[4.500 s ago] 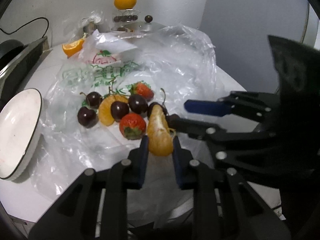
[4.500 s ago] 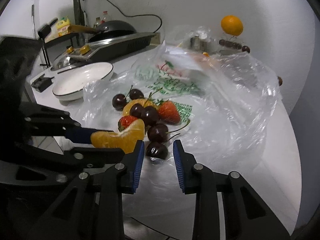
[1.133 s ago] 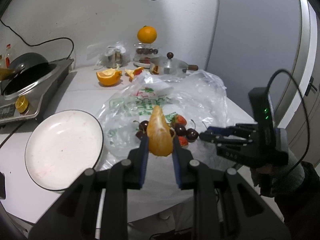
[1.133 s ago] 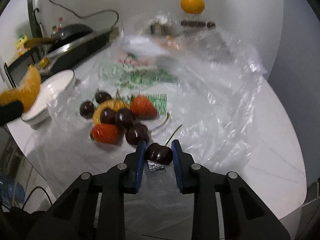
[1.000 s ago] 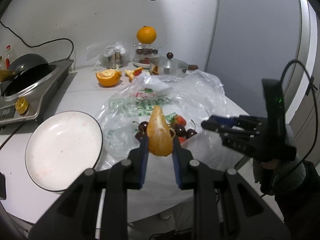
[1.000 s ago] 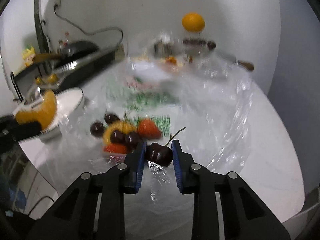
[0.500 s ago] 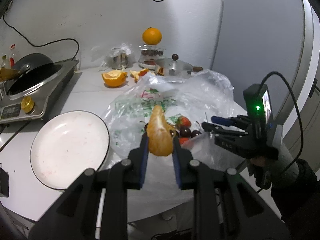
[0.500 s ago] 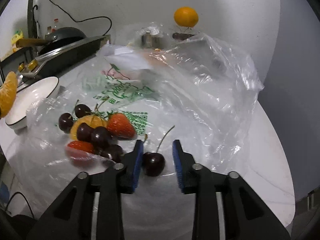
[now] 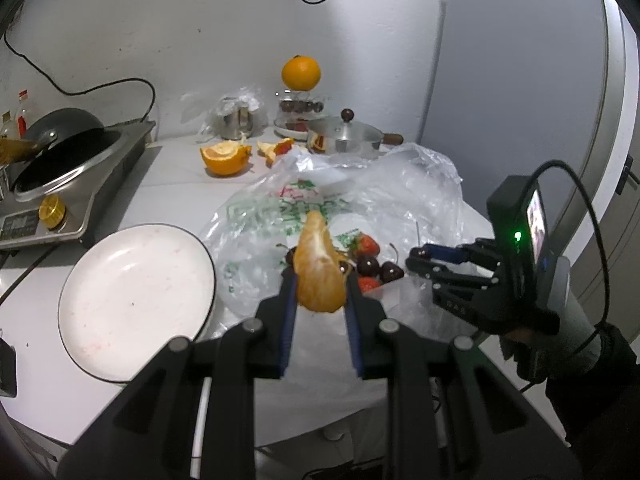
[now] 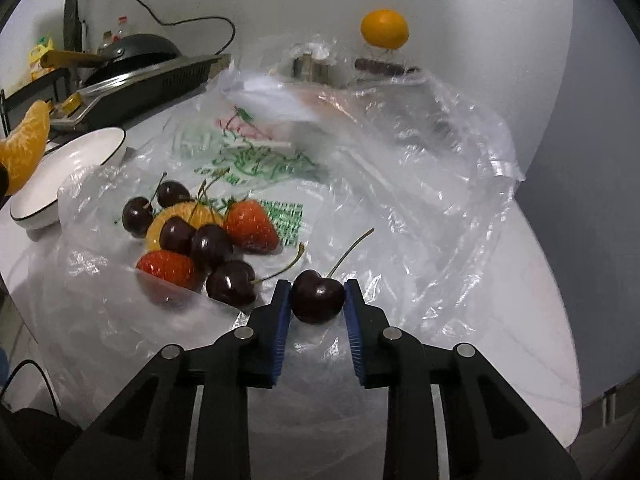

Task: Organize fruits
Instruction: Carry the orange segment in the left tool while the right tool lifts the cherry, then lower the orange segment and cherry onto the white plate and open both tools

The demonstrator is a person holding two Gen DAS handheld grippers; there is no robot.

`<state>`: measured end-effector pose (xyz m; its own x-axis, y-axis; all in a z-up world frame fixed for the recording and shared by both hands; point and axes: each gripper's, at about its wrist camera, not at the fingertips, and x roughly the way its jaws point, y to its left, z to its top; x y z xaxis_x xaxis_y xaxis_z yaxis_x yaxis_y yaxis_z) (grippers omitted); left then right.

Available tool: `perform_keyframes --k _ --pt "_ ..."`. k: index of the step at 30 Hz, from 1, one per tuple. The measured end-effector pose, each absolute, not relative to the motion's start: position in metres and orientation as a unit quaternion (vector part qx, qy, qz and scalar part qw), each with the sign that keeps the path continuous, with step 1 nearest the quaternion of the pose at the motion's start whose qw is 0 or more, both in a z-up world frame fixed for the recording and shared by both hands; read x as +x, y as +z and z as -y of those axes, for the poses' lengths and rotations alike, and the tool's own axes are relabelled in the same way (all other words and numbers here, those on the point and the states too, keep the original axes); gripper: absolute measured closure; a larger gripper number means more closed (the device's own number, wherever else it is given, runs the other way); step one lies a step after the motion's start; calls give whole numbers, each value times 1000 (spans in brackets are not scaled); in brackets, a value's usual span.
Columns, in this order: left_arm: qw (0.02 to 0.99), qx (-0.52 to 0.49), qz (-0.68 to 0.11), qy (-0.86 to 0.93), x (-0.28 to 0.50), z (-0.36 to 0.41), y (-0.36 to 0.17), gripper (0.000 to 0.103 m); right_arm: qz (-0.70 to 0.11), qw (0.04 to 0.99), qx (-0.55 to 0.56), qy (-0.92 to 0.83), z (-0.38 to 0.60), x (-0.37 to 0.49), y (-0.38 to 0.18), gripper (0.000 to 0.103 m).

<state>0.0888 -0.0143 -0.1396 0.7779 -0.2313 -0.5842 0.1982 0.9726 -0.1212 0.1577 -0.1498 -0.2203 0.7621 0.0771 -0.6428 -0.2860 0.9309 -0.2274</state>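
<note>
My left gripper (image 9: 320,280) is shut on a peeled orange segment (image 9: 318,264) and holds it upright above the table, just right of a white plate (image 9: 132,292). In the right wrist view the same segment (image 10: 26,142) shows at the far left. My right gripper (image 10: 316,300) is closing, its blue pads pressing both sides of a dark cherry (image 10: 318,296) with a long stem, low over a crumpled clear plastic bag (image 10: 400,184). Left of it on the bag lie several cherries (image 10: 230,282), two strawberries (image 10: 250,226) and an orange slice (image 10: 160,224).
A stove with a wok (image 9: 60,160) stands at the back left. A cut orange half (image 9: 224,156), a steel pot (image 9: 346,142) and a whole orange (image 9: 301,73) on a stand sit near the wall. A person's dark sleeve (image 9: 588,376) is at right by the table's edge.
Half a second ago the right jaws stood apart with the cherry resting loose on the bag; now they press on it again. The left gripper has kept still with its segment.
</note>
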Motion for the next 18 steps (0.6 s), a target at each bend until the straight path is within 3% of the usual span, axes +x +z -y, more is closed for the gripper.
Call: perform_keyframes --k 18 --pt "952 -49 -294 -77 81 -29 -137 80 -270 936 -144 175 107 141 -157 75"
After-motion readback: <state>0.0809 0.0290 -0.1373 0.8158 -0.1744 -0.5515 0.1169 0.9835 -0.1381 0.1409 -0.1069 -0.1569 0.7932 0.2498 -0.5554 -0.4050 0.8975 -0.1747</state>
